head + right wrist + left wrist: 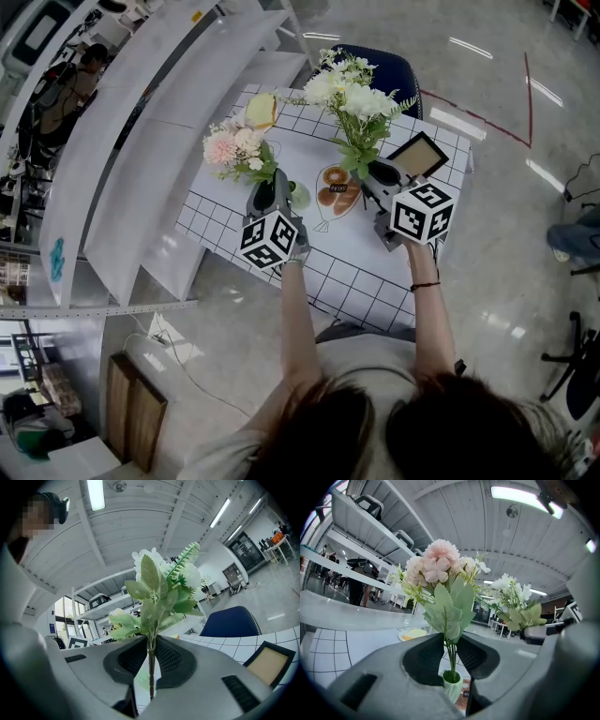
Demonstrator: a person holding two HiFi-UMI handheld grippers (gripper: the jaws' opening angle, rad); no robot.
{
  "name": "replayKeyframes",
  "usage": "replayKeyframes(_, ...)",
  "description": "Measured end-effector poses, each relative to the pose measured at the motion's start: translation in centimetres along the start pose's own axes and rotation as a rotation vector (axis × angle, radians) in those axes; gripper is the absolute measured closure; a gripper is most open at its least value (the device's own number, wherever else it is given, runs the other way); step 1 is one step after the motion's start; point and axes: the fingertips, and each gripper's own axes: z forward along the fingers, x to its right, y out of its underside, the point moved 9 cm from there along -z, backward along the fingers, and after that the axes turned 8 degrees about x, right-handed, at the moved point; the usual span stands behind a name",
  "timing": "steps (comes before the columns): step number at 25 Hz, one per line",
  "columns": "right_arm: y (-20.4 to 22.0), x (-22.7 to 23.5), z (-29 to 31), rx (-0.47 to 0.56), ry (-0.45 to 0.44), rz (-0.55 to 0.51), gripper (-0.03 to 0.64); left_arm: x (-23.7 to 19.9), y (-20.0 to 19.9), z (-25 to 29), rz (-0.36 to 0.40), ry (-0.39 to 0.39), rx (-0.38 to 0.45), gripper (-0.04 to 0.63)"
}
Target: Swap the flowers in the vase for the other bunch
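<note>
**Both bunches gripped, swap seemingly half done**

The left gripper is clamped on the stems of the pink bunch, whose ends sit in the green vase near the middle of the tabletop. Toward the right edge, the right gripper pinches the white bunch, its stem hanging free. Likely left to do: lift pink out, seat white.

The small pale-green ribbed vase has a slight sheen. The pink flower bunch has cloth-like petals. The white flower bunch has matt, plastic-looking leaves. The left gripper is smooth matt grey plastic with black ridged pads.
</note>
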Motion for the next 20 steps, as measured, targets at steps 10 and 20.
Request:
replayKeyframes(10, 0.0, -0.4, 0.1, 0.0, -0.013, 0.002, 0.565, 0.1, -0.9, -0.5, 0.006, -0.001, 0.023, 0.506)
replayKeyframes(20, -0.1, -0.9, 0.1, 0.005, -0.022, 0.0, 0.566, 0.2, -2.4, -1.0, 0.016, 0.001, 0.064, 0.506)
